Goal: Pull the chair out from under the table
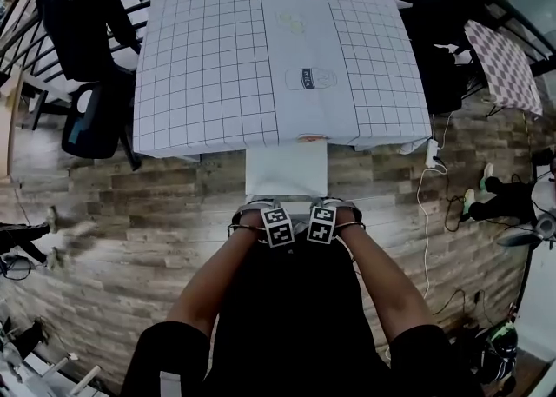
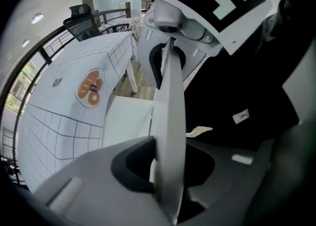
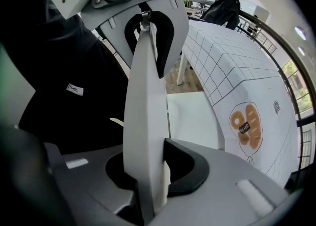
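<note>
- Underfoot, a wood-plank floor [image 1: 130,204] spreads out on every side of both sets of jaws.
- Ahead of the jaws stands the counter [image 1: 208,65]. Its white cloth, ruled with black grid lines, hangs over the near edge.
- Between the jaws and the counter sits the white chair [image 1: 287,168]. Its seat runs from under the hanging cloth back toward the jaws, so part of it is beneath the counter. Its backrest stands right at the jaws.
- Far to the left of the jaws, beside the counter's left side, is a black office chair [image 1: 87,48]. Far to the right is a second dark chair [image 1: 447,30] draped with dark clothing.
- Behind the jaws, the person's forearms [image 1: 213,287] reach in from the lower edge of the head view and converge on the two grippers.
- The left gripper [image 1: 276,228] points down, its jaws clenched on the top edge of the chair's backrest. In the left gripper view the thin white slab fills the gap between the jaws and runs on toward the other gripper.
- The right gripper [image 1: 320,227] sits just beside it, also pointing down. Its jaws grasp the same top edge, and the slab fills their gap too.
- To the right of and ahead of the jaws, a white power strip [image 1: 432,154] with a trailing cable lies near the counter's right front corner.
- A bread print [image 3: 247,123] marks the hanging cloth, to the right of the right jaws.
</note>
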A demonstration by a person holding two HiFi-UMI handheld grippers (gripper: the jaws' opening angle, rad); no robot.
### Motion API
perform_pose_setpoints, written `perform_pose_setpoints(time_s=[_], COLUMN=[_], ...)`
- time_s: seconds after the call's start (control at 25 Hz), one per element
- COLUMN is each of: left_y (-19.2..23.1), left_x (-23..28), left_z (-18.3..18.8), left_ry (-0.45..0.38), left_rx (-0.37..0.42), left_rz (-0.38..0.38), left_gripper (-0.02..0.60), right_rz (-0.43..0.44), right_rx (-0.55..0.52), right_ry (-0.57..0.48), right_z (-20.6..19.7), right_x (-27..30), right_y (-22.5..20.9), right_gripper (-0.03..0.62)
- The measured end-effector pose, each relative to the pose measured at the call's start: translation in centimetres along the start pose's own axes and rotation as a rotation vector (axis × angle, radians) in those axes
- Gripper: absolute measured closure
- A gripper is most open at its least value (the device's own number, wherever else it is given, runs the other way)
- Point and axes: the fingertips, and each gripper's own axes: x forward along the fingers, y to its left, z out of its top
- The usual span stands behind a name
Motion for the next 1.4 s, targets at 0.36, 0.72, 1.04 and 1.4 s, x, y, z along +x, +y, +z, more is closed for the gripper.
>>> perform_pose_setpoints(time_s=[0.36,0.72,1.04,1.4], left_y=[-2.6,-7.1,-9.8,-12.5], left_x=[-0.3,-0.2,-0.1,-1.2], left_z=[-1.0,-1.3,-1.3,-2.0], left_ry=[-0.006,0.012,0.018,0.017], left_rx=[-0.019,-0.021,-0.045,-0.040], left_rz=[0.005,0.008,0.018,0.017], left_gripper=[0.491,0.492,0.494,0.494], right_rz=[0.011,0.016,0.011,0.035], right_rx=[-0.016,-0.019,-0.067,-0.078], right_ry=[0.005,-0.001,0.006,-0.008], right_z=[0.7,0.4,0.0,0.7], right_x=[0.1,0.3,0.2,-0.7], right_y=[2.6,6.9,8.9,12.0], right_gripper=[0.514,0.513,0.513,0.513])
